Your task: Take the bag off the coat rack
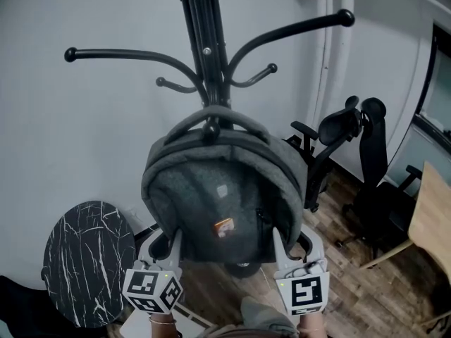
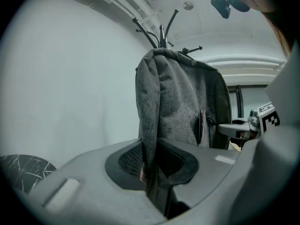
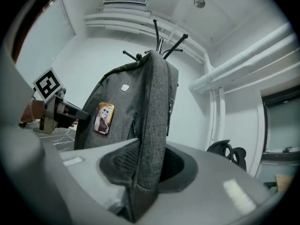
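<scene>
Up on the coat rack (image 1: 204, 34), the grey bag (image 1: 222, 189) hung by its top handle from a hook, its contents out of sight. The left claw (image 2: 152, 165) was clamped on one side edge of the bag and the right claw (image 3: 145, 168) on the other. Only the head view showed the handle over the hook, while the right gripper view gave the picture badge (image 3: 104, 118) clearly.

A plain white wall (image 1: 84, 132) fills the upper left and centre. Dark wood-plank floor (image 1: 352, 287) runs along the bottom right. A round black marble-patterned table (image 1: 88, 259) sits at lower left. Black office chairs (image 1: 372, 153) stand at right, beside a light wooden tabletop (image 1: 433, 220) at the edge. A dark-framed window (image 1: 437, 83) is at upper right, and white pipes (image 3: 243, 55) run along the wall.
</scene>
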`<state>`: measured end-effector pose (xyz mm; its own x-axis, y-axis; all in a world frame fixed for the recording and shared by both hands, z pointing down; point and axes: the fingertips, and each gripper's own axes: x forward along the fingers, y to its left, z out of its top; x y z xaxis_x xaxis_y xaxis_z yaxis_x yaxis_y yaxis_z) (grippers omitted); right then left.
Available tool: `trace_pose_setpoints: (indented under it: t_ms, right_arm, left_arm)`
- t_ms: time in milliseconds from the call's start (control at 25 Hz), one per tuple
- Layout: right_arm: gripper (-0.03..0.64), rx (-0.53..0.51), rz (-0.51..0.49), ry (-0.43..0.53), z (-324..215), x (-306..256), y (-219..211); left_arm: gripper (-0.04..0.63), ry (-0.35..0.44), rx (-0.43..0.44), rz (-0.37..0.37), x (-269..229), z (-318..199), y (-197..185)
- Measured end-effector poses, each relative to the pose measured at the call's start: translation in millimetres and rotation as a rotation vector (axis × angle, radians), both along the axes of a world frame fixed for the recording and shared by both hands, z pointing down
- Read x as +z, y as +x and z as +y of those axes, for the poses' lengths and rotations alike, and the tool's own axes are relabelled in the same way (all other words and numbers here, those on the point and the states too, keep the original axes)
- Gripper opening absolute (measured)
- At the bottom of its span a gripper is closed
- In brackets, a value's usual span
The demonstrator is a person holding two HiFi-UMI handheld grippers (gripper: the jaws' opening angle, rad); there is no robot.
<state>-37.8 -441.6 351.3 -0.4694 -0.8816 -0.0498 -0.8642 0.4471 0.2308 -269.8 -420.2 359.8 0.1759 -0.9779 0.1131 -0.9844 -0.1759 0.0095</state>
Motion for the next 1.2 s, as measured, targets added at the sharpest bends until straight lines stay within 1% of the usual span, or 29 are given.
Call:
trace_pose_setpoints:
  t_ms: [320,760,1200]
  right_arm:
    - [0.101,0.009,0.015,0.012,20,-5,-1]
    - [0.101,0.033,0.003,0.026,57,-11,1]
    - [0.101,0.072,0.009,-0.013,94,-7,9]
  left_arm:
    - [0.066,0.021,0.006,0.009,-6,16,-1]
    - [0.066,0.056,0.023,0.016,-15,50,0]
    - [0.063,0.062,0.048,0.023,-15,87,9]
